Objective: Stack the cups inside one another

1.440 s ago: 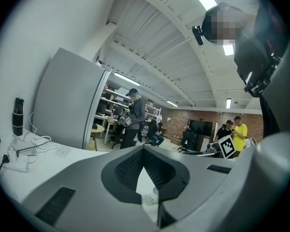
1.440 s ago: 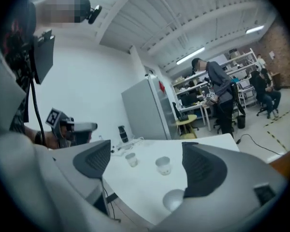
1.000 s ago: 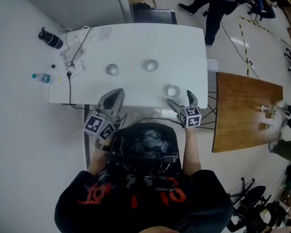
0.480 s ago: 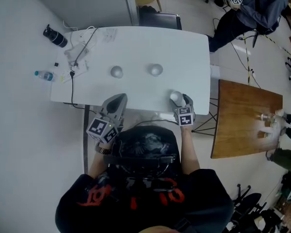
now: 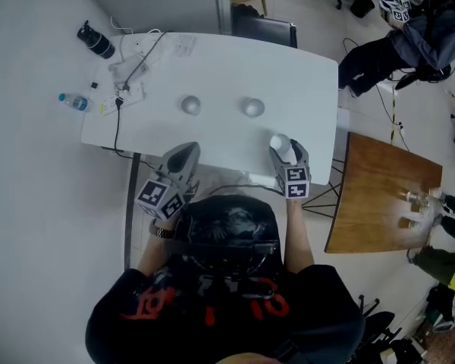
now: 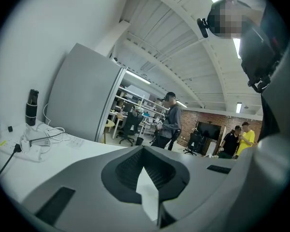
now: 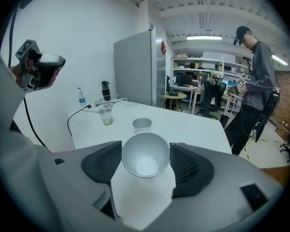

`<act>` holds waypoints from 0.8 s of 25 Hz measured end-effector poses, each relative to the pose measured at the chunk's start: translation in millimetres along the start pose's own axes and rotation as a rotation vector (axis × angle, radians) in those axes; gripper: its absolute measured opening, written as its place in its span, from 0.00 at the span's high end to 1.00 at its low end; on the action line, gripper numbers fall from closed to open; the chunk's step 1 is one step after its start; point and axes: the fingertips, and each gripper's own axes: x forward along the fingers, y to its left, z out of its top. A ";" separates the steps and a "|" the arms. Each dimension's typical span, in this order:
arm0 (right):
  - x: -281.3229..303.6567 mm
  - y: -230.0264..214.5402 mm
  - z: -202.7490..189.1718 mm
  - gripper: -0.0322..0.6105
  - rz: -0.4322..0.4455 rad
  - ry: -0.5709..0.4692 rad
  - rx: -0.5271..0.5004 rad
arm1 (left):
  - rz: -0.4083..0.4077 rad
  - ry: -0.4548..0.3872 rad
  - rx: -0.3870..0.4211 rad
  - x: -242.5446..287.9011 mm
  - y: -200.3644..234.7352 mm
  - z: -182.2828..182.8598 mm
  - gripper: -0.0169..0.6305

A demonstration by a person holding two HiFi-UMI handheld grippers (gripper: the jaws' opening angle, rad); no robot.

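Three small metal cups are on the white table (image 5: 303, 74). Two stand in a row at mid-table, the left cup (image 5: 191, 105) and the middle cup (image 5: 252, 107). The third cup (image 5: 280, 143) sits near the front edge between the jaws of my right gripper (image 5: 286, 152). In the right gripper view this cup (image 7: 146, 164) tilts its mouth toward the camera, and the closing jaws of the right gripper (image 7: 146, 151) touch its rim on both sides. My left gripper (image 5: 181, 158) hovers at the table's front edge, shut and empty, with its tips (image 6: 142, 151) together.
A water bottle (image 5: 73, 101), a black flask (image 5: 95, 41) and cables with a power strip (image 5: 125, 82) crowd the table's far left corner. A wooden table (image 5: 379, 196) stands to the right. A chair (image 5: 262, 29) is behind the table, and people stand beyond.
My right gripper went forward from the table's edge around the near cup and closed on it; the cup now tilts. The left gripper shifted only slightly.
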 end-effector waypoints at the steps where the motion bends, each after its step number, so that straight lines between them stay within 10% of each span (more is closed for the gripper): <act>1: -1.3 0.6 12.3 0.44 0.009 -0.023 0.007 | 0.005 0.002 0.001 -0.2 1.8 0.2 0.99; 11: 12.2 13.3 138.6 0.44 0.106 -0.208 -0.011 | 0.060 -0.058 -0.009 -10.6 22.2 11.7 0.99; 20: 75.0 19.3 155.6 0.44 0.141 -0.142 -0.110 | 0.121 -0.097 -0.023 -27.4 33.1 17.2 0.99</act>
